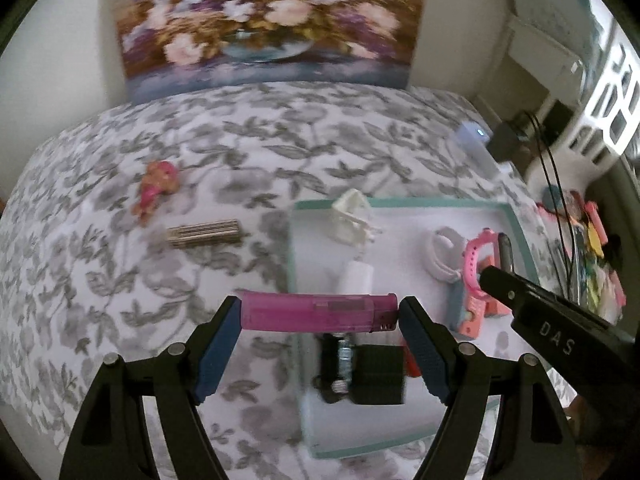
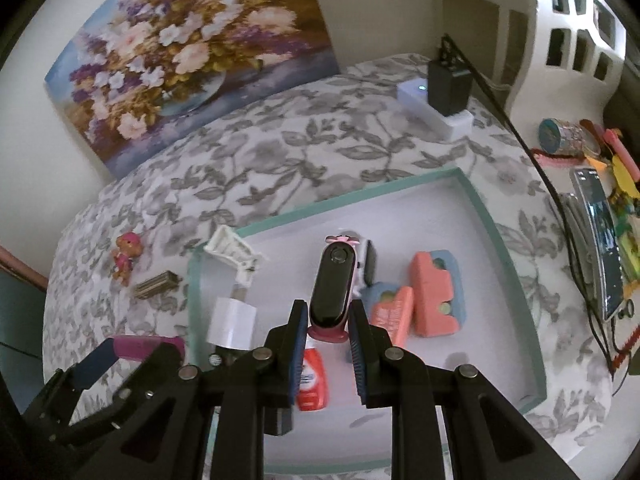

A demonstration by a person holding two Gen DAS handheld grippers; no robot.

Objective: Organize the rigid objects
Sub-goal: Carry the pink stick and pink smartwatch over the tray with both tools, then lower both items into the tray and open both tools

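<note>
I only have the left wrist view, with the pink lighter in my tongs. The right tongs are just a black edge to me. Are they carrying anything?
Observer: Yes. The right tongs are shut on a black fitness band with a pink strap, above the tray.
Operator: What lies under them?
Observer: A small red bottle lies on the tray floor, showing between the tongs' fingers.
Operator: And to the right of that?
Observer: Two coral-and-blue blocks sit there, with bare tray floor beyond them.

Pink lighter [image 1: 318,312] level; pink-banded watch [image 2: 333,284] upright
</note>
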